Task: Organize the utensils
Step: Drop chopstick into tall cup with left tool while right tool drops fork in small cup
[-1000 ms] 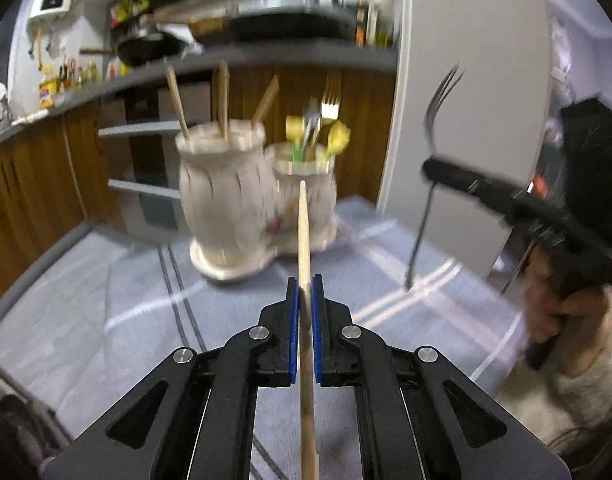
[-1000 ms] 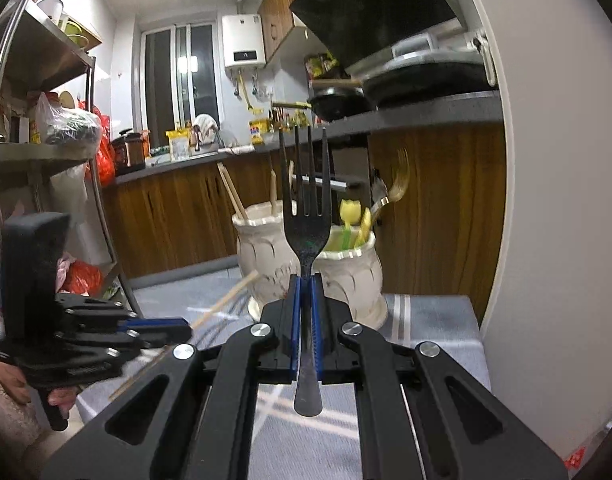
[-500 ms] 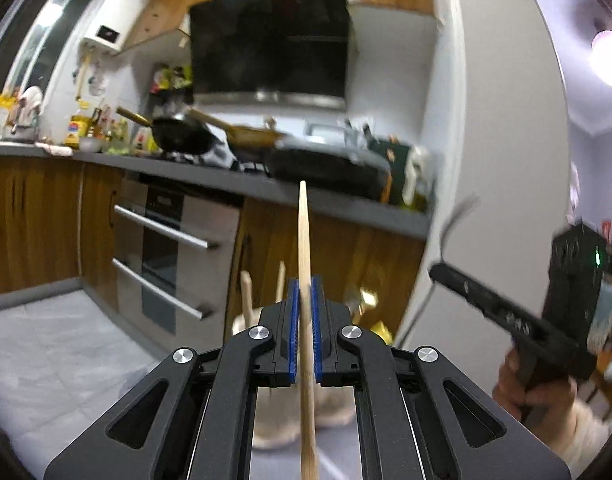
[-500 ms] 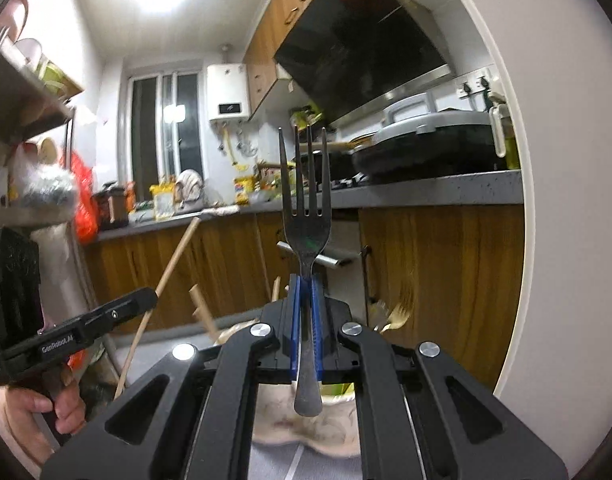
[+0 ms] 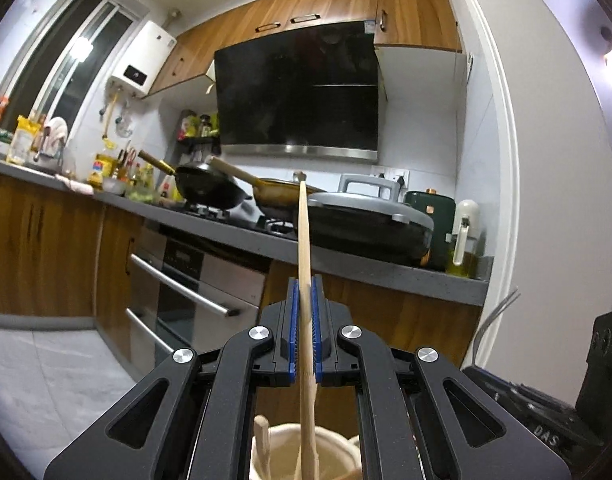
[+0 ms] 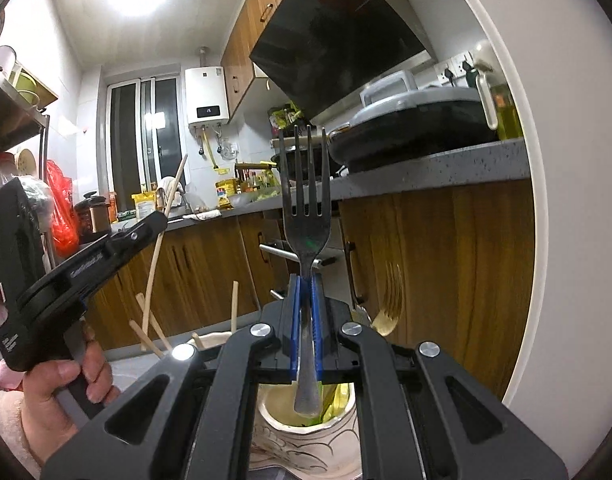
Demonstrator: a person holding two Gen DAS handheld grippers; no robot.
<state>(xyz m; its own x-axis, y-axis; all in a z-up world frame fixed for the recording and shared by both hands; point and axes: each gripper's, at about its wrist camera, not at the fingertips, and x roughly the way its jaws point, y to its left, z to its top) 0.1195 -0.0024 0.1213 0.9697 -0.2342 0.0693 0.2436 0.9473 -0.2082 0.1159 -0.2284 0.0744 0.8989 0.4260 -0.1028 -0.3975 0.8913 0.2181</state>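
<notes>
In the left wrist view, the left gripper [image 5: 305, 328] has its blue-padded fingers [image 5: 292, 328] pressed tight on a pale wooden chopstick [image 5: 305, 248], which stands upright, its tip level with the pans on the bench [image 5: 226, 224] behind. Its lower end runs down past the fingers over the mouth of a cream holder [image 5: 330, 456], where another wooden stick [image 5: 261, 440] stands; whether the chopstick's end touches the holder cannot be told, as the frame cuts it off. At the right edge the right gripper [image 5: 546, 412] shows only as a dark body, with the curved tines of a fork [image 5: 498, 312] rising blurred above it. In the right wrist view, the right gripper [image 6: 305, 328] clamps a dark metal fork [image 6: 306, 224] by its neck, four tines up, the handle end hanging just above a patterned cream pot [image 6: 306, 436] with yellow-green items inside. A gold fork [image 6: 390, 304] stands to the right, blurred. To the left, a hand [image 6: 62, 384] holds the left gripper [image 6: 106, 248], the chopstick [image 6: 162, 240] slanting through it above the holder [image 6: 210, 338], mostly hidden behind the gripper's frame.
</notes>
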